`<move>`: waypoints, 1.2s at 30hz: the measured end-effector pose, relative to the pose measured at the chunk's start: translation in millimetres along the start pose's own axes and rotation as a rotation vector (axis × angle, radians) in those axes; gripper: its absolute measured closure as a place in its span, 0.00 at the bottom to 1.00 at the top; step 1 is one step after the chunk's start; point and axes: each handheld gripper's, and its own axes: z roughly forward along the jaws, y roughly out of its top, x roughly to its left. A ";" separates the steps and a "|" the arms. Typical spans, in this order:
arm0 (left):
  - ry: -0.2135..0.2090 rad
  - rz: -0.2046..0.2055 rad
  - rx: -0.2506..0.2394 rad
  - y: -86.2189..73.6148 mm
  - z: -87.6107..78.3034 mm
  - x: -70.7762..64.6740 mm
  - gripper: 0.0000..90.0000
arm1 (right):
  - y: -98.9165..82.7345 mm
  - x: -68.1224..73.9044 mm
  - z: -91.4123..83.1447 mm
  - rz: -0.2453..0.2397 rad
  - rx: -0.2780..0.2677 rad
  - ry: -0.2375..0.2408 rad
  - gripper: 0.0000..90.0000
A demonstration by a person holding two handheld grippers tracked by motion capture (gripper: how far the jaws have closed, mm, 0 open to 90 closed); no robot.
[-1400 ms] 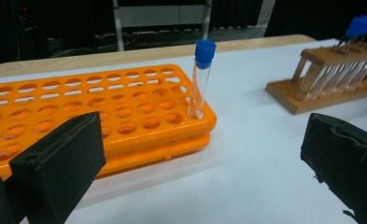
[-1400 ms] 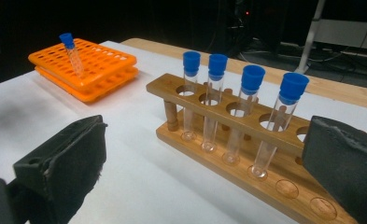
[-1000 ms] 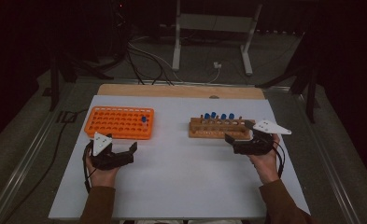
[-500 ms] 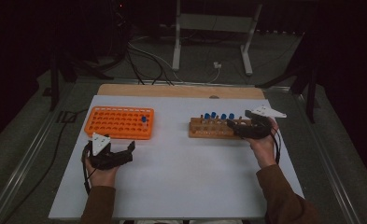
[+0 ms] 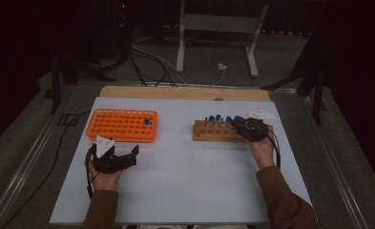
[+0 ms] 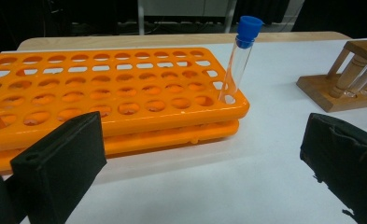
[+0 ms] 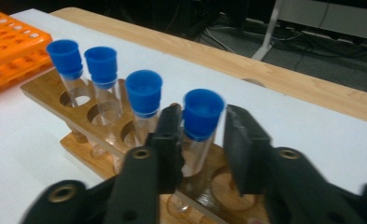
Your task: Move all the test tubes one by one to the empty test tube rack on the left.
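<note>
Test tube [image 7: 201,122] with the blue cap, the one nearest me in the wooden rack, is what I've got my right gripper [image 7: 201,140] around: its jaws have just been closing and now squeeze the glass right under the cap, tube upright in its hole. Working down from the biggest: white table [image 5: 185,181] under everything, then the orange rack [image 5: 121,125] on my left side, nearly all its holes bare, with a single blue-capped tube [image 6: 237,58] standing tilted in a hole at its near right corner. Over on the right, the wooden rack [image 5: 218,130] holds a row of four blue-capped tubes; three of them [image 7: 144,100] stand in line beyond the one I'm gripping, and one hole nearer to me is free. My left gripper [image 5: 128,157] rests on the table just in front of the orange rack, jaws spread wide, nothing between them.
</note>
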 end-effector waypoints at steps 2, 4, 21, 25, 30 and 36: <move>-0.002 -0.005 -0.001 -0.1 0.1 0.5 0.01 | -0.9 3.4 1.9 -0.013 0.003 -0.010 0.82; -0.006 -0.013 0.002 -0.4 0.5 1.0 0.01 | -1.1 5.3 2.8 -0.009 -0.003 -0.020 0.83; -0.018 0.014 0.016 -1.0 3.5 -3.1 0.01 | 1.6 7.7 2.4 0.036 0.010 -0.019 0.85; -0.018 0.014 0.017 -1.2 4.1 -3.5 0.01 | 2.5 5.5 -0.6 0.057 0.006 -0.022 0.85; -0.018 0.026 0.022 -1.4 4.9 -5.3 0.01 | 7.4 3.8 -6.1 0.071 -0.007 -0.019 0.85; -0.017 0.030 0.027 -2.0 6.1 -5.6 0.01 | 14.3 3.7 -12.3 0.076 -0.019 -0.017 0.85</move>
